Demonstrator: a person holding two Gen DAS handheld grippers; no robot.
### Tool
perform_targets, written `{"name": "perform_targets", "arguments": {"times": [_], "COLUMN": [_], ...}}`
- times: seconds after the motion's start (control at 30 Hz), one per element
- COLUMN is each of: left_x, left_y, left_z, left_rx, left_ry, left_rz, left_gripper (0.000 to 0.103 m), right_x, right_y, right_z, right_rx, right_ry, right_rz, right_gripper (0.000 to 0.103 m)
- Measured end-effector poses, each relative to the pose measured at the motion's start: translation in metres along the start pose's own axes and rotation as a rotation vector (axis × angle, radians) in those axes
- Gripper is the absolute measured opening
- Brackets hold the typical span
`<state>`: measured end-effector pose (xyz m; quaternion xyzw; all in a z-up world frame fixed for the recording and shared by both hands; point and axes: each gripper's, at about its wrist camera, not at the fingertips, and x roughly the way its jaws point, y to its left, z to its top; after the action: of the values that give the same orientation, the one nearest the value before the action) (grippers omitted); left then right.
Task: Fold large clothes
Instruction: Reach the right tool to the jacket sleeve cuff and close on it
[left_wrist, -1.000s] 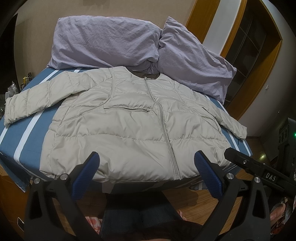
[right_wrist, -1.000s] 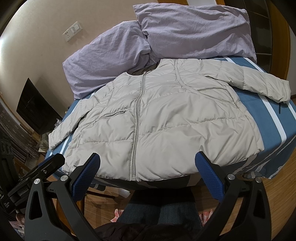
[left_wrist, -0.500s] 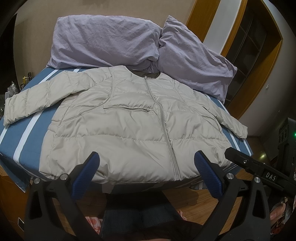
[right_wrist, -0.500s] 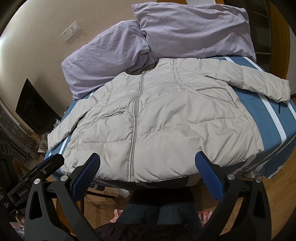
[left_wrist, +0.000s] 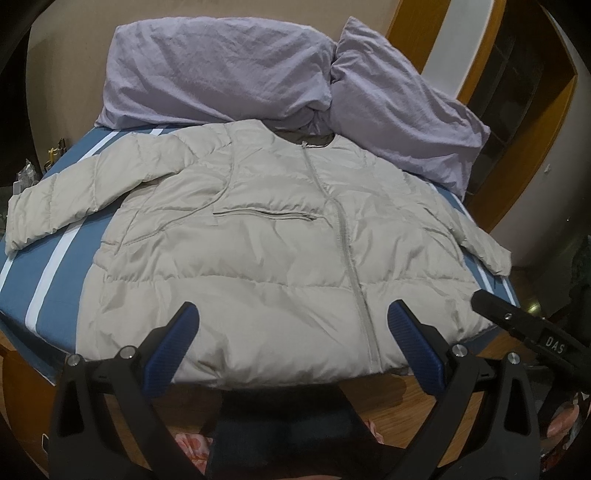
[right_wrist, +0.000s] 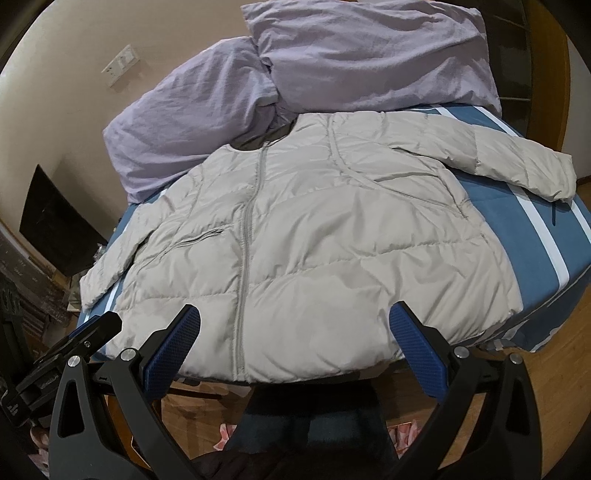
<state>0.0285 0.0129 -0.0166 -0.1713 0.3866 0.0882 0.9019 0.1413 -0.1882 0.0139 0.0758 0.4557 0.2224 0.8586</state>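
A beige puffer jacket (left_wrist: 266, 251) lies flat and zipped, front up, on the bed, both sleeves spread out to the sides. It also shows in the right wrist view (right_wrist: 325, 236). My left gripper (left_wrist: 293, 332) is open and empty, held just above the jacket's near hem. My right gripper (right_wrist: 295, 330) is open and empty, also over the near hem. The tip of the right gripper shows at the right of the left wrist view (left_wrist: 517, 325).
The bed has a blue cover with white stripes (left_wrist: 48, 273). Two lilac pillows (left_wrist: 221, 70) lie at its head against the wall. Wooden floor (right_wrist: 554, 369) and the person's legs (right_wrist: 314, 424) are below the bed's near edge. A wooden door frame (left_wrist: 535, 129) stands at the right.
Both grippers have edged slightly closer to the jacket's hem. The jacket has not moved and both grippers stay open.
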Motion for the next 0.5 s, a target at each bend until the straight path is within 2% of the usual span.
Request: {"name": "perform_targets", "arguments": {"times": [0.5], "left_x": [0.065], "left_y": [0.020], "left_z": [0.041], "left_rx": [-0.001], "left_ry": [0.079], "left_rz": [0.093], "left_gripper": [0.101], "right_x": [0.043], "right_y": [-0.030], "right_z": [0.035], "right_rx": [0.048], "right_ry": [0.027], "right_rz": [-0.110], "right_gripper": [0.102]}}
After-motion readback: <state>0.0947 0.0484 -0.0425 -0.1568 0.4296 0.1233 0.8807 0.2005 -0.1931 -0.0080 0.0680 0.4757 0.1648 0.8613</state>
